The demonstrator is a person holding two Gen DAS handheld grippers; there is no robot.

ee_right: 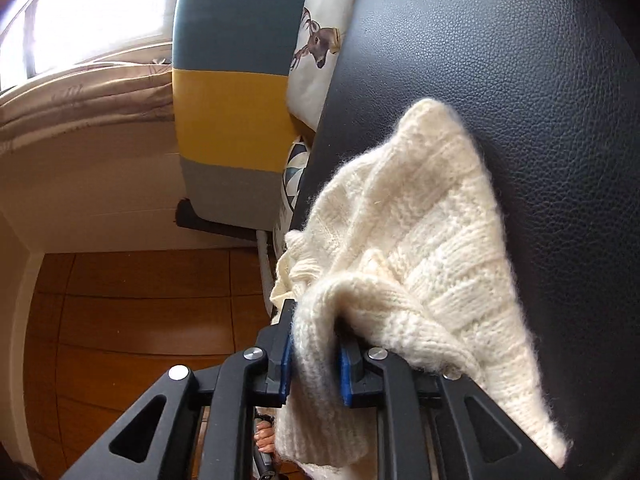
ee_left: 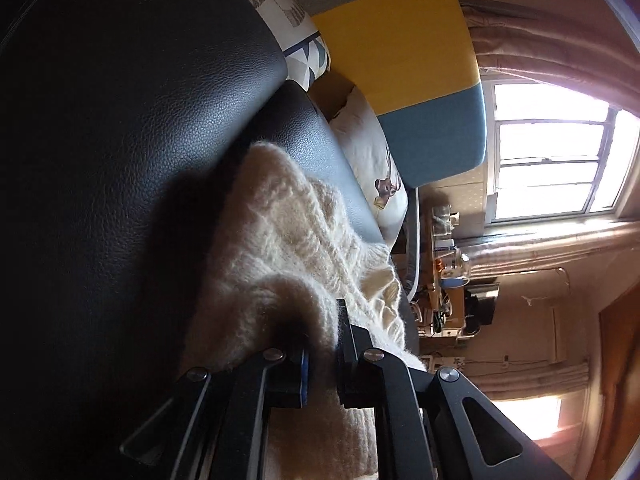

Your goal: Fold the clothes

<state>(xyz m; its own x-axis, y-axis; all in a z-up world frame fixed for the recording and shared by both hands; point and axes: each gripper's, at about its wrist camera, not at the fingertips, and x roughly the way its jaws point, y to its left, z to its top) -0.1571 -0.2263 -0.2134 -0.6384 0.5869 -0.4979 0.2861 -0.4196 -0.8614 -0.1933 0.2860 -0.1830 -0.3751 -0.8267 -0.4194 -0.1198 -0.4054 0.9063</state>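
Cream knitted sweater [ee_right: 432, 264] lies bunched on a black leather seat [ee_right: 540, 92], its chunky ribbed fabric spreading up across the cushion to a rounded corner. Right gripper [ee_right: 314, 364] pinches a thick fold of the sweater's near edge between its blue-padded fingers [ee_right: 285, 364], with wool bulging out above and hanging down below the jaws. Left gripper [ee_left: 320, 364] also clamps a rolled edge of the same sweater [ee_left: 280, 240]; its fingers are drawn in close around the knit, though shadow makes the exact contact hard to see, so the grip looks firm rather than certain. Beyond the seat, a colour-blocked backrest [ee_left: 400, 48] in yellow and teal stands beside a deer-print cushion [ee_right: 320, 40]. A bright window [ee_left: 556, 148] and a cluttered shelf [ee_left: 444, 276] appear in the left view, wooden flooring [ee_right: 140, 320] in the right.
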